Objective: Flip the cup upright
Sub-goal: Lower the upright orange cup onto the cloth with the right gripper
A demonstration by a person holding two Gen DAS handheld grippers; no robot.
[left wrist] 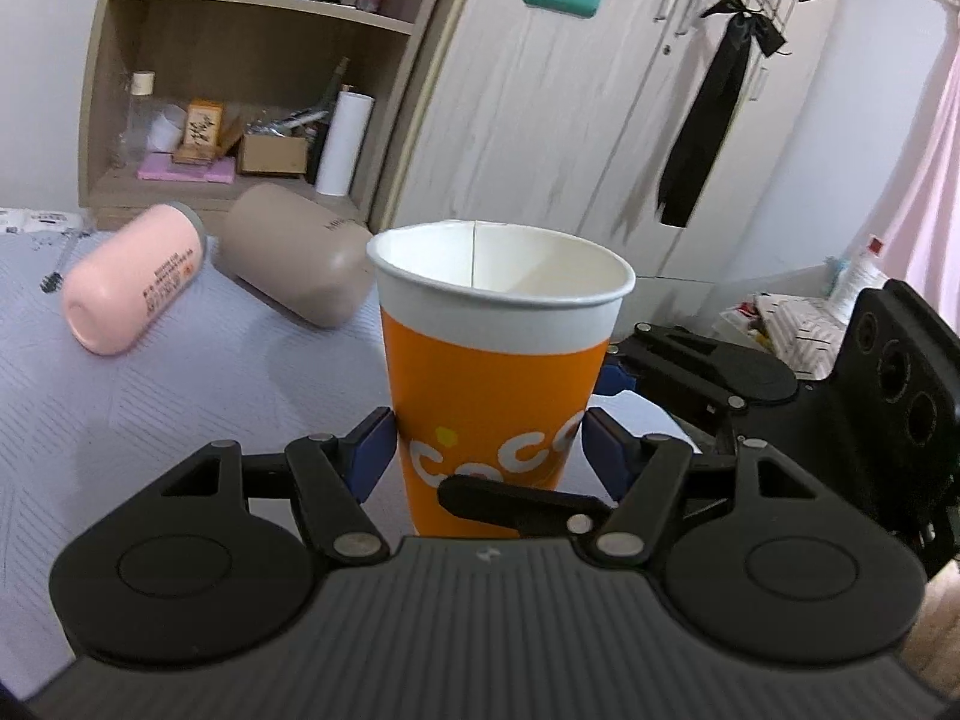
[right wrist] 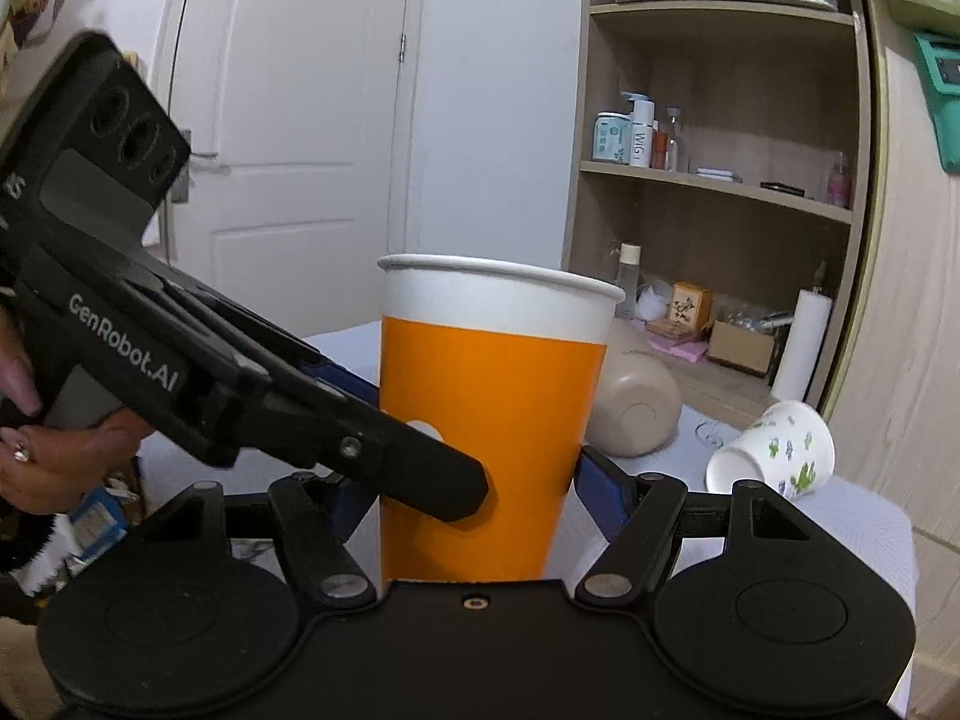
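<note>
Evidently both hand-held grippers (left wrist: 486, 450) (right wrist: 474, 492) clasp upright cup (left wrist: 498, 360).

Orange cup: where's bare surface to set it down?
Bare cloth left of the orange cup, in front of the pink tumbler. Another patch right of it, before the floral cup. Crowded behind: beige tumbler lies there.

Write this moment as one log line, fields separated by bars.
orange cup: upright | left gripper: shut on cup | right gripper: shut on cup | pink bottle: lying

Orange cup (left wrist: 492, 372) with white rim band and white lettering; pink bottle (left wrist: 129, 291); beige bottle (left wrist: 297, 255); white cup (right wrist: 774, 450) with green print.
</note>
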